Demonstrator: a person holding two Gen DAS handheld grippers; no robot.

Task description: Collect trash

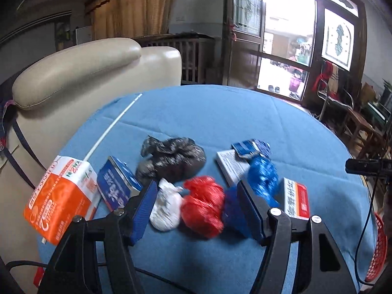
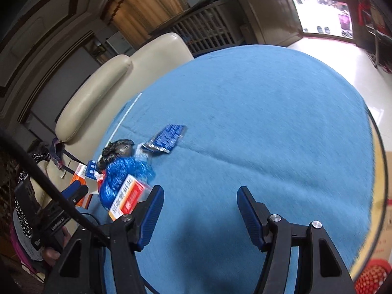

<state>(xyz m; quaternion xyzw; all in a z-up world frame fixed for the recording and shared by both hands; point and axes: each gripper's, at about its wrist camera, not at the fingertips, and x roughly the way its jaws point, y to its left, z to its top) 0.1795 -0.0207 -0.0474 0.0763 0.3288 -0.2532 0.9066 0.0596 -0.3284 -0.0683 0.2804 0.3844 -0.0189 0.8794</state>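
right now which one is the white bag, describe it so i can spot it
On the round blue-covered table, look at the litter cluster near the cream armchair. The white bag lies between the blue box and the red bag: the only pale, knotted lump.

Home living room, cream armchair point(image 1: 73, 73), curtains point(image 1: 132, 7)

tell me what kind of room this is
Most likely a home living room: a cream leather armchair beside a round table with a blue cloth, curtains, and glazed wooden doors.
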